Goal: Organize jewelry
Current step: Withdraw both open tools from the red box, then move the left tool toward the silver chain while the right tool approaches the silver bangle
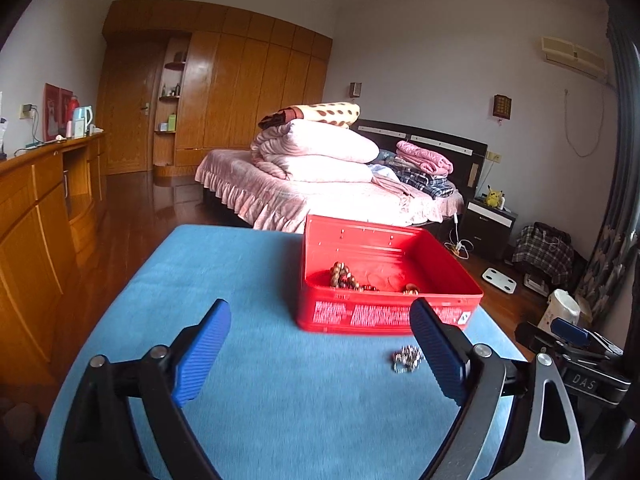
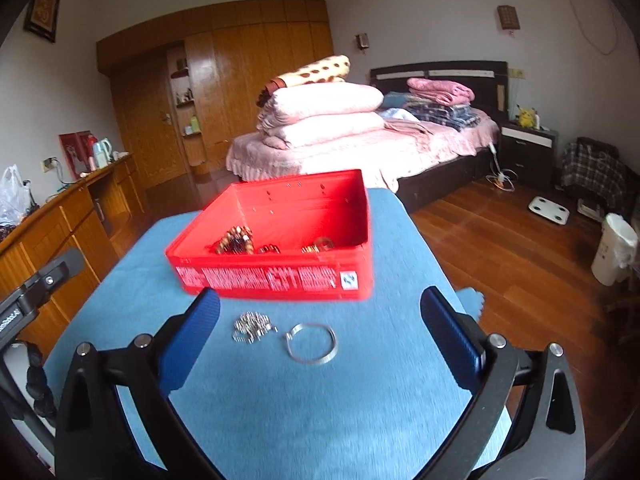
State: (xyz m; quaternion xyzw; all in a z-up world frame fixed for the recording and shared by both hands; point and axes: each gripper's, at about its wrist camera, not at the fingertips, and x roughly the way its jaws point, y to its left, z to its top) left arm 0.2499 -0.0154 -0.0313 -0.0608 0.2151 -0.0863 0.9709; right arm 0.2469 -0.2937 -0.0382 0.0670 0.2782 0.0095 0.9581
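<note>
A red box (image 1: 384, 318) (image 2: 280, 276) stands on the blue cloth-covered table (image 1: 260, 360) (image 2: 320, 400). It holds brown bead bracelets (image 1: 344, 276) (image 2: 236, 242) and other pieces. A silver chain heap (image 1: 407, 357) (image 2: 253, 327) lies on the cloth in front of the box. A silver bangle (image 2: 312, 343) lies beside it in the right wrist view. My left gripper (image 1: 320, 344) is open and empty, with the chain heap by its right finger. My right gripper (image 2: 320, 336) is open and empty above both silver pieces.
A bed (image 1: 320, 192) with folded quilts stands beyond the table. A wooden sideboard (image 1: 36, 220) runs along the left wall. A white bin (image 2: 614, 248) and a scale (image 2: 548, 210) sit on the wooden floor to the right. The other gripper (image 1: 580, 352) shows at the right edge.
</note>
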